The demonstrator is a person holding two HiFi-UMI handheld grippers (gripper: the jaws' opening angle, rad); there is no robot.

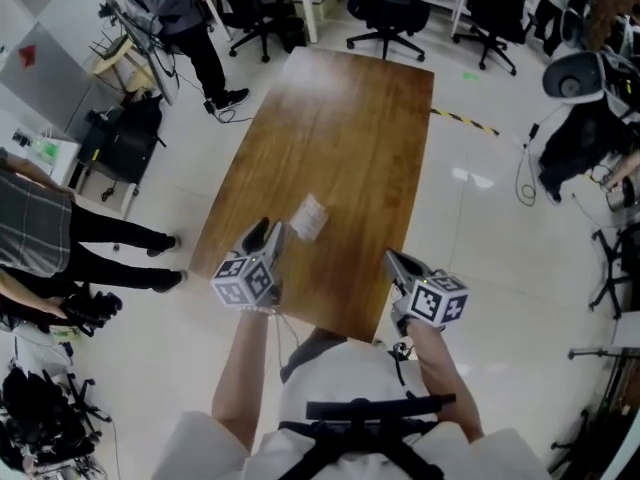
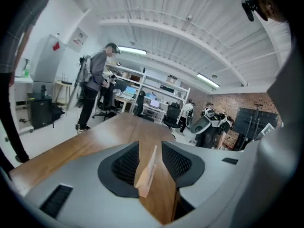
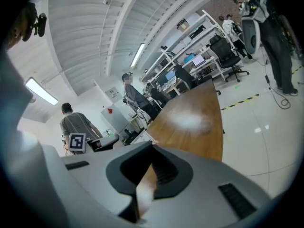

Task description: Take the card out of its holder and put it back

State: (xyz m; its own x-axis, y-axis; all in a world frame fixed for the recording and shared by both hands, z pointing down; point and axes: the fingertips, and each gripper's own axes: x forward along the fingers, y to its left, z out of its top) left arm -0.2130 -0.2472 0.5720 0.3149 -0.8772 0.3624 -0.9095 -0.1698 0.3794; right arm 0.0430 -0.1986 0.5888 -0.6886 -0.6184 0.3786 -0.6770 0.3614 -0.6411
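Card holder (image 1: 310, 218): on wooden table (image 1: 340, 118), just ahead of left gripper (image 1: 272, 228).
Left fingers: apart, aligned on holder, probably for grasping.
Right gripper (image 1: 391, 258): fingers together, empty, waiting.

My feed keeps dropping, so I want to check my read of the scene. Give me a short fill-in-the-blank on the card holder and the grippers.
1. The card holder lies on the wooden ____.
2. The jaws of the left gripper stand ____, not together.
3. In the head view, the card holder lies nearer the ____ gripper than the right gripper.

Missing words: table; apart; left.
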